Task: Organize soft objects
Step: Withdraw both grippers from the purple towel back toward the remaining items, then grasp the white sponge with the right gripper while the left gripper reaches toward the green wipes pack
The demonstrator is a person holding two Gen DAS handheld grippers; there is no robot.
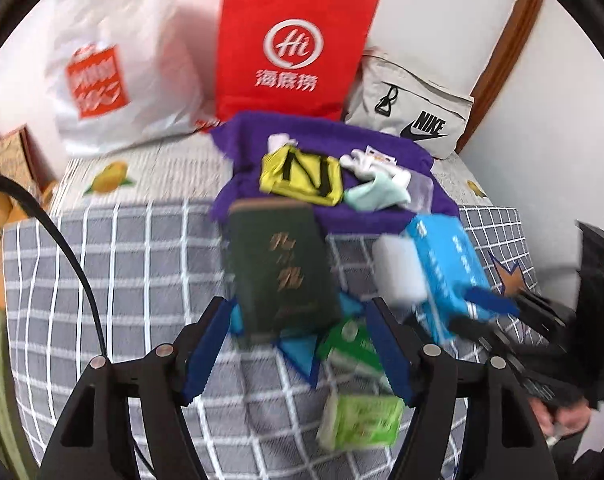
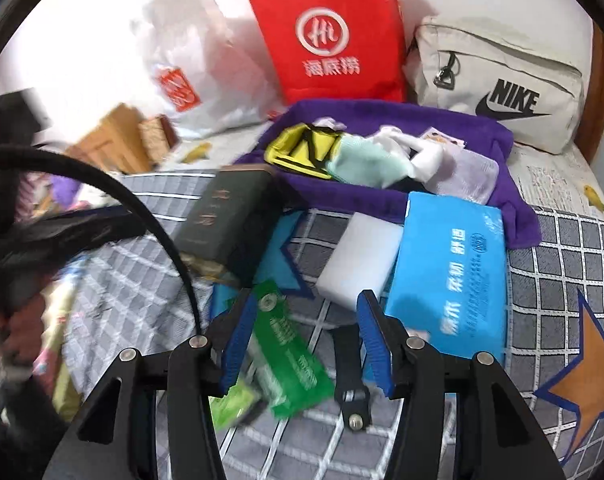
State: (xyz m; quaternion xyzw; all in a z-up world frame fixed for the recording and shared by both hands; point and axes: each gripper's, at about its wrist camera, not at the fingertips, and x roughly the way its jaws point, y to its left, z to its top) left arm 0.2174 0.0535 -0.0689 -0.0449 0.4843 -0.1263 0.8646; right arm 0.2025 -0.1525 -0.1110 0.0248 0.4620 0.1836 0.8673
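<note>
Looks like the soft bits get piled on the purple towel [image 1: 326, 140] mid-frame on the bed [image 1: 122, 260], while the left gripper [image 1: 298, 344] and right gripper [image 2: 302, 340] both hang open, empty, over the green packets [image 2: 290, 356] at bottom centre.

Bare checked blanket [image 1: 122, 264] left; dark green box [image 1: 280, 264], blue pack [image 1: 448, 276] crowding centre.

Soft items [image 2: 366, 160] on purple towel [image 2: 382, 196]
</note>
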